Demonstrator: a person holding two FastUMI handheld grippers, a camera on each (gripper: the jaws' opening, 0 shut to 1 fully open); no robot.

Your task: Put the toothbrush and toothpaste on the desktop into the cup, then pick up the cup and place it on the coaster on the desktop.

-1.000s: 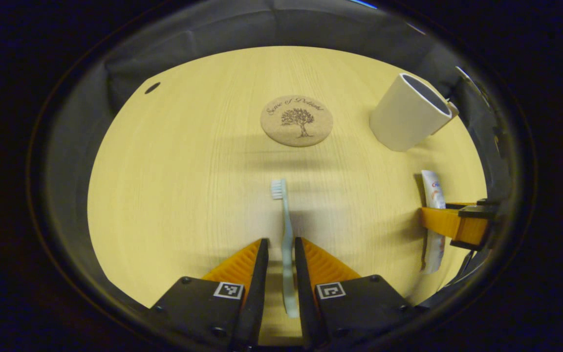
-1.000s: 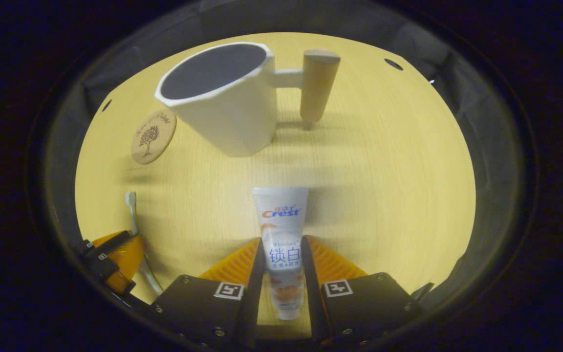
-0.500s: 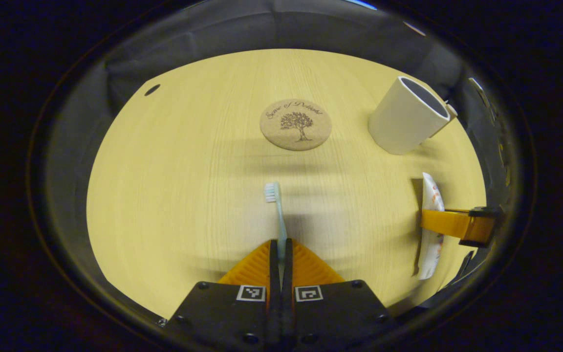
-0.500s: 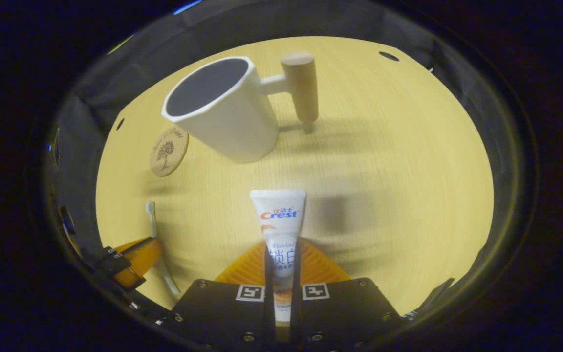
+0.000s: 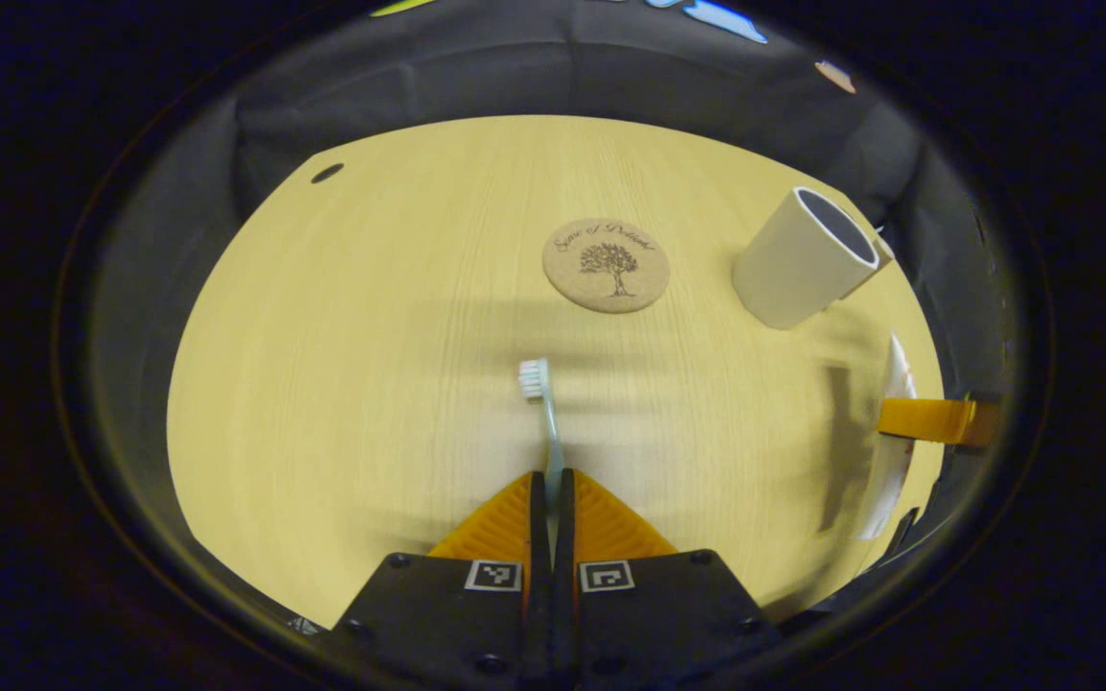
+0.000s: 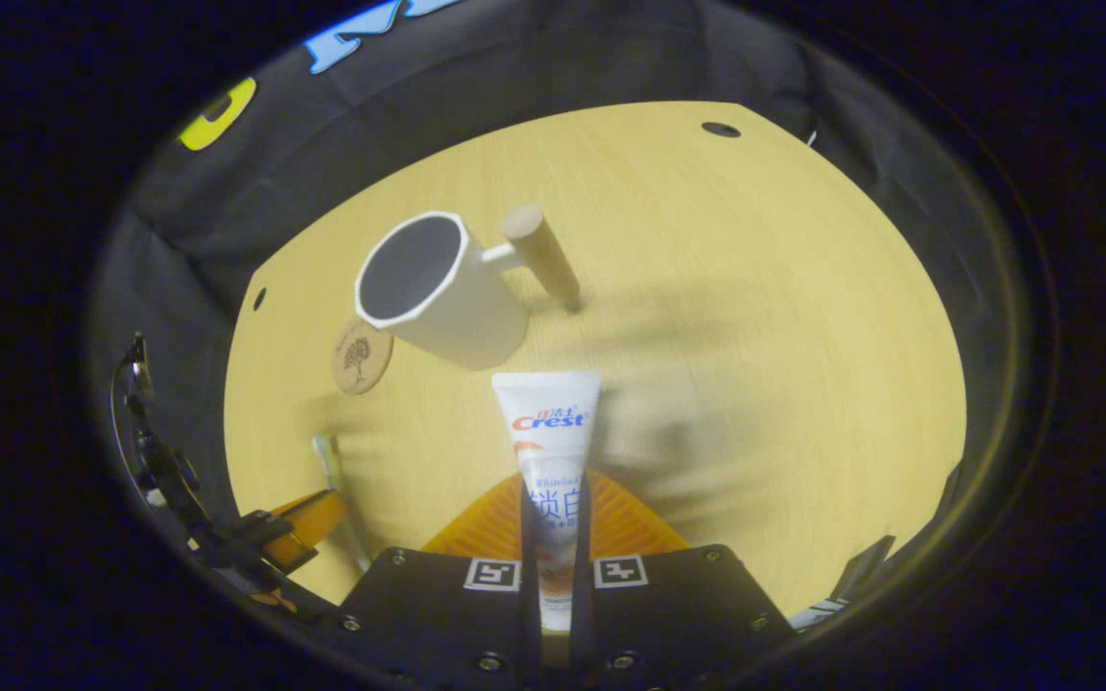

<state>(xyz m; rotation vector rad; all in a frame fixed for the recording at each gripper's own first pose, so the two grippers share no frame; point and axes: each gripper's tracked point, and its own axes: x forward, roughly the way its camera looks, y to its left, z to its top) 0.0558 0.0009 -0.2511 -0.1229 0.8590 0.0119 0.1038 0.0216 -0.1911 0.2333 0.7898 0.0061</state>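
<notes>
Left gripper (image 5: 550,480) clamps the toothbrush (image 5: 543,415), right gripper (image 6: 553,489) clamps the toothpaste (image 6: 547,437); converging on the cup (image 6: 438,293) together risks tipping it.

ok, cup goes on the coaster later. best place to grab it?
Probably the wooden handle: a straight peg held off the cup wall by a short stub, on the side away from the coaster. Come from that open side and close across the peg.
</notes>
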